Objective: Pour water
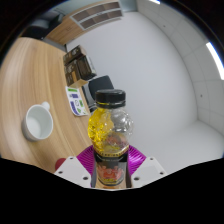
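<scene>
Bottle (110, 135) gripped upright in the jaws (110, 170), white cup (38, 121) on wooden table (45, 75) alongside.

Gripper (111, 163): two white plastic fingers (70, 167), angular outer edges; magenta pads (85, 155) on the inner faces.

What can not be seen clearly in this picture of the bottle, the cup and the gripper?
- Gripper view: the base of the bottle is hidden by the gripper fingers, which press on it from both sides.
- Gripper view: the inside of the white cup is not shown well enough to tell if it holds water.
- Gripper view: the things at the far end of the table are too small to name.
</scene>
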`<state>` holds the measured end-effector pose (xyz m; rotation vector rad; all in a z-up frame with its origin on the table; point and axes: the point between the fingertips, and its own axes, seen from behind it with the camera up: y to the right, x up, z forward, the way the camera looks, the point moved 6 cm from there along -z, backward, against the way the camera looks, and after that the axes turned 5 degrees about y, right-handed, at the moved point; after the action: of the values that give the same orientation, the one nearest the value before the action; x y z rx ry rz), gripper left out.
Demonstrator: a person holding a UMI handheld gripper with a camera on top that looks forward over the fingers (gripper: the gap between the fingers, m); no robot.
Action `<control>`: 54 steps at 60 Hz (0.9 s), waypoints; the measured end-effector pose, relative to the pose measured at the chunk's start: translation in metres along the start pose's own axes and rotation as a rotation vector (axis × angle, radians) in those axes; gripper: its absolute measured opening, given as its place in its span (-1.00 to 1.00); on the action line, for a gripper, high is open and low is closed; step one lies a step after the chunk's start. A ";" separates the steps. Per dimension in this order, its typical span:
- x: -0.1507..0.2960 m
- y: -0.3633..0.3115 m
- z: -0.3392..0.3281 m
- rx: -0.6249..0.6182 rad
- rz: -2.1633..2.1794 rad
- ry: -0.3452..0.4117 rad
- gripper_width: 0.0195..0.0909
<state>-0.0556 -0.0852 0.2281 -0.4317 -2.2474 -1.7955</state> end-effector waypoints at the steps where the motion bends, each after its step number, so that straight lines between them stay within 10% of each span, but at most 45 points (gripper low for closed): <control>1: -0.001 0.005 -0.001 0.002 0.062 0.008 -0.43; 19: -0.040 0.009 0.015 0.159 0.927 0.104 -0.44; 54: -0.099 -0.086 0.055 0.282 1.126 0.116 -0.33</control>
<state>0.0051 -0.0573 0.1023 -1.1734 -1.5526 -0.8662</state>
